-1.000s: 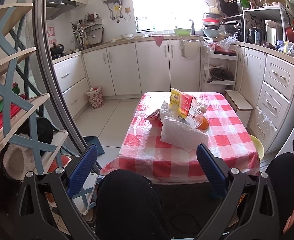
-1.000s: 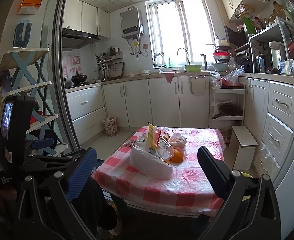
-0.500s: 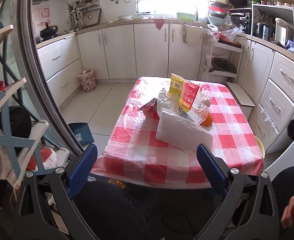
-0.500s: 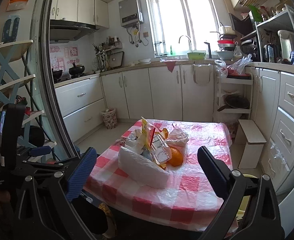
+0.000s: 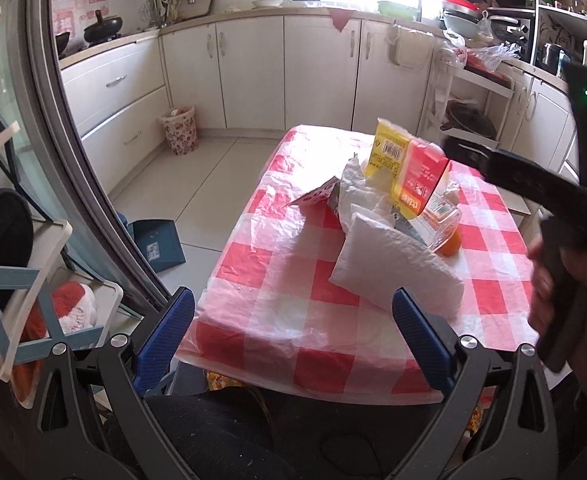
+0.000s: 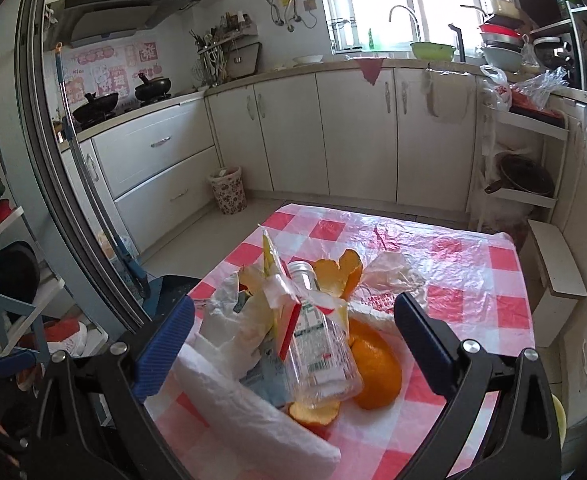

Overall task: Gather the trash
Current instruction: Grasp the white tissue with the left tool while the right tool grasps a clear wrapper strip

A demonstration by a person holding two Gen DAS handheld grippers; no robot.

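Kitchen scene, small table (image 5: 277,320) covered with a red-and-white checked plastic cloth. The trash pile (image 5: 397,216) sits near the middle of the table, toward its right side in the left wrist view.

Left gripper (image 5: 293,336) has its jaws spread wide, nothing between them; it hangs at the near edge of the table, short of the pile. Right gripper (image 6: 293,344) is also spread wide and empty, held right over the pile, blue pads on either side of it but not touching.

Pile contents: white folded plastic bag (image 6: 253,412) lying nearest the camera, clear plastic bottle (image 6: 317,340) with a metal cap lying tilted on top, yellow-and-red packet (image 5: 405,172) standing upright behind it, orange peel (image 6: 341,276) curled up at the back, more peel (image 6: 373,368) under the bottle on the right, crumpled white wrapper (image 6: 389,276) just beside the peel.

In the left wrist view the person's right hand (image 5: 553,280) grips the other tool's handle at the right edge. A flower-patterned waste basket (image 5: 179,130) stands on the floor by the cabinets, well apart from the table.
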